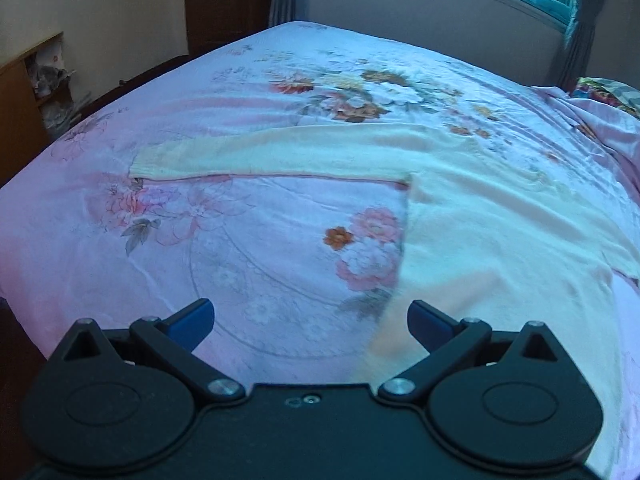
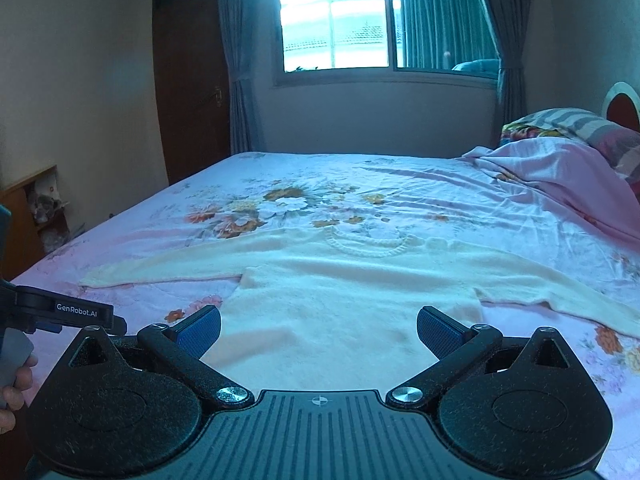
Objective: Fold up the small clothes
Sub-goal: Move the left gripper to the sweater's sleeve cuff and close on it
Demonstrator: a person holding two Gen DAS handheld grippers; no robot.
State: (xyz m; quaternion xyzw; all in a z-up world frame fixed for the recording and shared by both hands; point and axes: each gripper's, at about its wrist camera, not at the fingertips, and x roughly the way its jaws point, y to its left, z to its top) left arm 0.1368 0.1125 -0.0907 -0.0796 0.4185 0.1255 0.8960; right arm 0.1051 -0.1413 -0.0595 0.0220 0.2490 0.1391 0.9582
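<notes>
A small cream knit sweater (image 2: 344, 280) lies flat and face up on the floral bedspread (image 2: 280, 184), both sleeves spread out, neckline toward the window. In the left wrist view the sweater (image 1: 480, 208) fills the right side, its left sleeve (image 1: 240, 156) stretching left. My left gripper (image 1: 310, 322) is open and empty above the bedspread, just left of the sweater's lower left hem. My right gripper (image 2: 318, 330) is open and empty above the sweater's lower hem. The left gripper's side also shows in the right wrist view (image 2: 60, 312).
A rumpled pink blanket (image 2: 560, 176) and a striped pillow (image 2: 592, 128) lie at the bed's right end. A wooden shelf (image 2: 28, 216) stands left of the bed, with a dark door (image 2: 188, 80) and a curtained window (image 2: 376, 20) behind.
</notes>
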